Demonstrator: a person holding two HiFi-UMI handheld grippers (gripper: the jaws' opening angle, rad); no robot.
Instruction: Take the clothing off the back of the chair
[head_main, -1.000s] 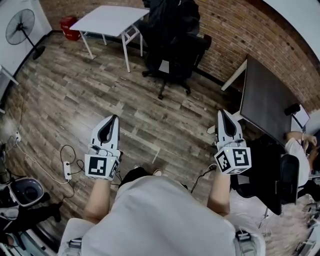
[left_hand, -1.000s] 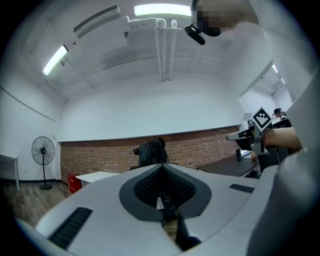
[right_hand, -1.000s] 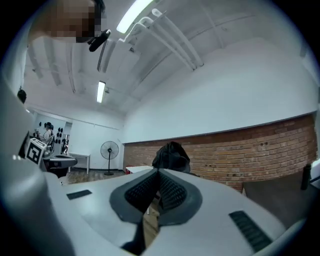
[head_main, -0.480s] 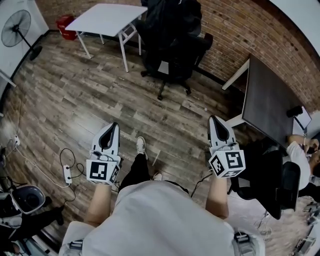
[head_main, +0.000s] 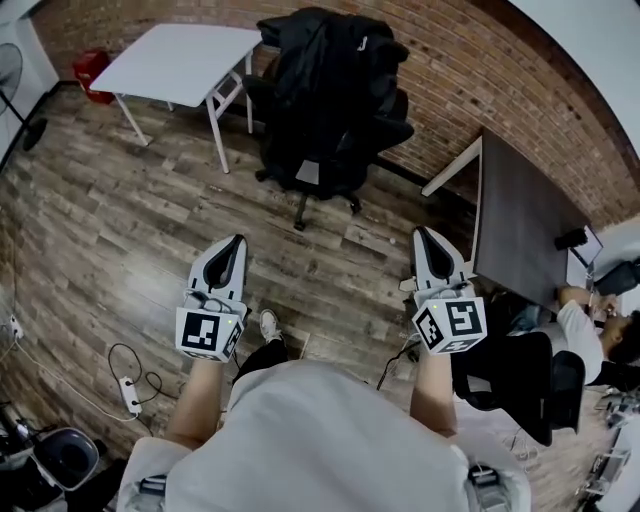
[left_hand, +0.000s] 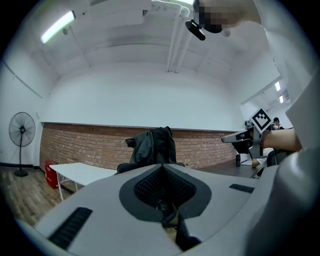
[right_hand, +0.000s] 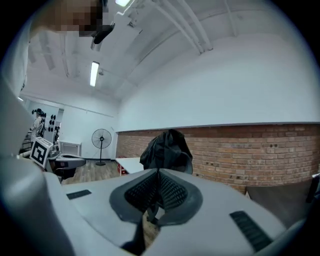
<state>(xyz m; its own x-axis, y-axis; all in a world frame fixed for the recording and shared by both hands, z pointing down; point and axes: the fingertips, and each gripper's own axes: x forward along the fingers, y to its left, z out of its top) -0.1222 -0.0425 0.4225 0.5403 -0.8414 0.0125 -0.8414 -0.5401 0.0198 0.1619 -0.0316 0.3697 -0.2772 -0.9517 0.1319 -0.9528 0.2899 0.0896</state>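
2 grippers, both empty: I hold the left gripper (head_main: 235, 245) and the right gripper (head_main: 423, 238) level over the wood floor (head_main: 140, 220), fingers pressed together on each. Ahead, well apart from both, the black jacket (head_main: 325, 75) hangs over the back of the office chair (head_main: 322, 172), which stands beside a white desk (head_main: 175, 62) near the brick wall (head_main: 480, 60).

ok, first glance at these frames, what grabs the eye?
The black jacket stands out first, heaped over the back of the office chair by the brick wall, top centre of the head view. Next come the left hand-held gripper and right hand-held gripper in the foreground. Both are shut and empty, pointing toward the chair across the wood floor and well short of it.
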